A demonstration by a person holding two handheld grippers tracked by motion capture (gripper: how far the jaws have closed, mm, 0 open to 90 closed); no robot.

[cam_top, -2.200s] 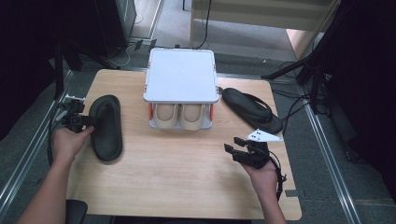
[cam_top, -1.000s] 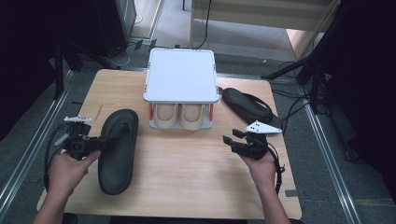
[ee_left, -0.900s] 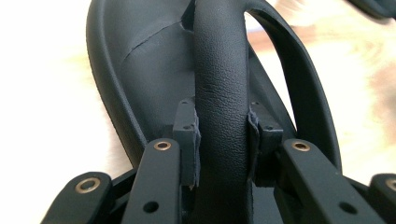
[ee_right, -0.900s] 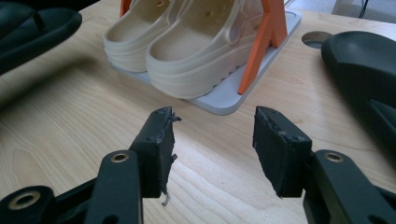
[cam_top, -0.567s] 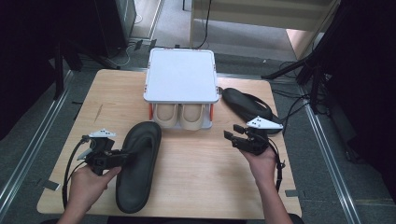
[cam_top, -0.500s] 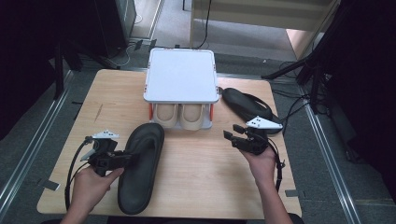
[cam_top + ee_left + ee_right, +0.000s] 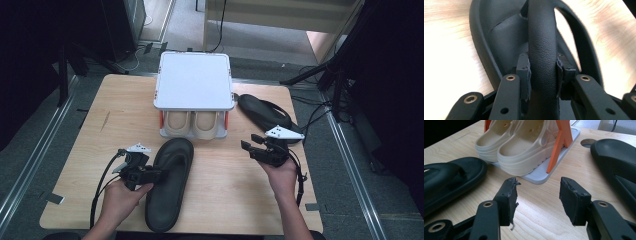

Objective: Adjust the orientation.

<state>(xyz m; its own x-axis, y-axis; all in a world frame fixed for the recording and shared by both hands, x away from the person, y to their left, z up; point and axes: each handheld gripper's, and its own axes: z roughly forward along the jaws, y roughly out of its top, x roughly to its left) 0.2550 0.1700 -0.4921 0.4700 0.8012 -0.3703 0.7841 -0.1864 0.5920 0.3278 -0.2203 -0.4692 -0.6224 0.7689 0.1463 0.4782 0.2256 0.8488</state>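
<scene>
A black flip-flop sandal (image 7: 170, 182) lies on the wooden table (image 7: 100, 125) in front of the shoe rack, toe toward the rack. My left gripper (image 7: 150, 175) is shut on its strap (image 7: 542, 50), both pads pressing the strap's sides. The second black sandal (image 7: 262, 112) lies to the right of the rack (image 7: 616, 162). My right gripper (image 7: 248, 146) hovers open above the table in front of that sandal, with nothing between its pads (image 7: 536, 195).
A white two-tier shoe rack (image 7: 194, 80) with orange posts stands at the table's back centre. A pair of beige clogs (image 7: 192, 122) sits on its lower shelf (image 7: 519, 150). Cables trail off both grippers toward the table edges.
My left gripper has carried the black sandal from the table's left side to the right, down in front of the rack. The right gripper has stayed where it was.
</scene>
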